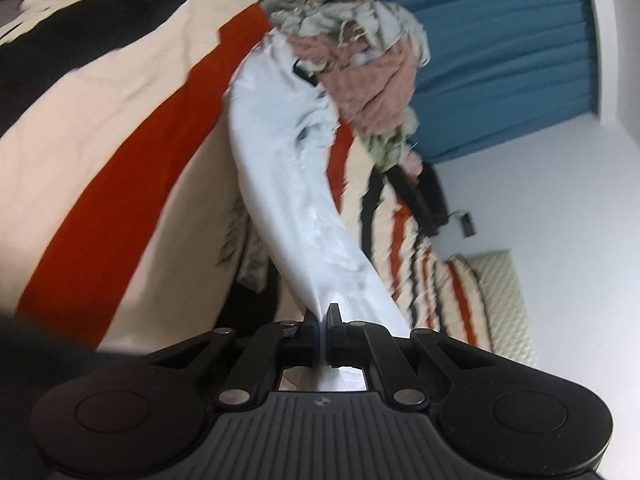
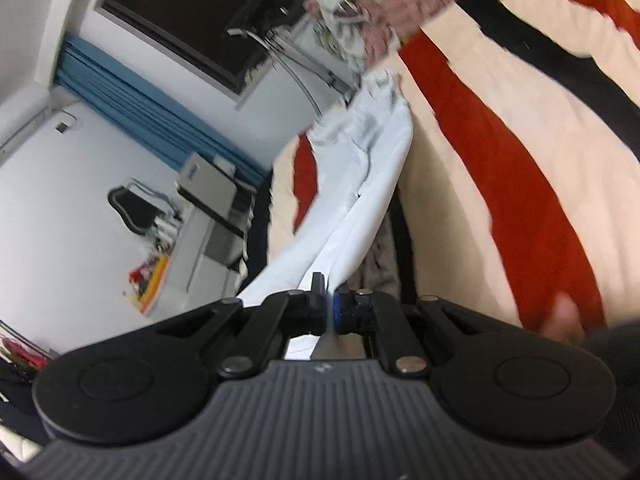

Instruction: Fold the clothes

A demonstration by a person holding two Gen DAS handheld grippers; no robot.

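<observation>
A pale blue-white garment (image 1: pixel 280 168) stretches away from my left gripper (image 1: pixel 322 318), which is shut on its near edge. The cloth runs up over the striped bedspread (image 1: pixel 132 128) toward a heap of clothes (image 1: pixel 360 52). In the right wrist view the same pale garment (image 2: pixel 368 184) hangs from my right gripper (image 2: pixel 329 300), shut on another part of its edge. The garment is lifted and pulled taut between both grippers and the bed. Both views are tilted and blurred.
A pile of pink, green and white clothes (image 2: pixel 372 8) lies on the bed beyond the garment. A blue curtain (image 1: pixel 500 52) and white wall stand behind. A grey cabinet (image 2: pixel 208 216) and a dark window (image 2: pixel 192 12) show at the right gripper's left. A hand (image 2: pixel 564 316) is at the right.
</observation>
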